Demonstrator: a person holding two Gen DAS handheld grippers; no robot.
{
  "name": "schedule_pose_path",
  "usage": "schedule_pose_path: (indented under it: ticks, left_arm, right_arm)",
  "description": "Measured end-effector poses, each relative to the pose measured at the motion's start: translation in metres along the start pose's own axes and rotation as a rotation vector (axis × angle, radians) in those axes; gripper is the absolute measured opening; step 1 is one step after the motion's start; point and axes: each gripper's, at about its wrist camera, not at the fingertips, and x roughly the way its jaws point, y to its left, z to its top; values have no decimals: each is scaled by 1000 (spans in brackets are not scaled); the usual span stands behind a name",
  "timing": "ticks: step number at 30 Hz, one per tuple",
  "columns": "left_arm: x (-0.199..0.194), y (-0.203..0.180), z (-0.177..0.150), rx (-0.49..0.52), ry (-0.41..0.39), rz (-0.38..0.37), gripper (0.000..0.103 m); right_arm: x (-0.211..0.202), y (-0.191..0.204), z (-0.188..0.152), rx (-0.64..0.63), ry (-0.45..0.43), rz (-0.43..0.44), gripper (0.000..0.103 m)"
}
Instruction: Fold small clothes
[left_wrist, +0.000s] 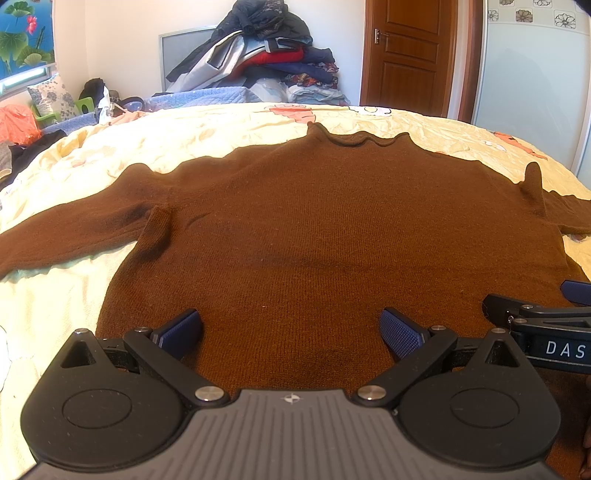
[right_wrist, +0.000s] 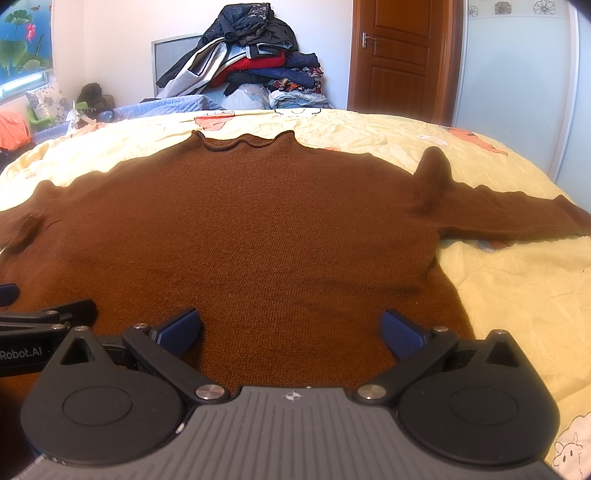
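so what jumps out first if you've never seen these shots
The brown sweater dominates: it lies spread flat on the yellow bedspread, collar away from the cameras and sleeves out to both sides. Just above its hem, the left gripper and right gripper sit side by side, both wide open and holding nothing. Beyond the bed, a tall clothes pile leans on the far wall beside a wooden door.

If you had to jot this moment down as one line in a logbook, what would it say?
stage: fold not begun | brown sweater: flat on bed, sleeves out | left gripper: open, empty | right gripper: open, empty
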Motion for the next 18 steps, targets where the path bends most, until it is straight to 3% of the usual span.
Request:
schedule_pose_path:
  ticks: [14,16,18]
  left_arm:
    - [0,0,0,0,0,0,103]
    - [0,0,0,1,0,0,103]
    - [0,0,0,1,0,-2,103]
  right_arm:
    - [0,0,0,0,4,4,103]
    - [-4,-6,5,2,24,39,103]
    - [-16,-31,21,122,-1,127,103]
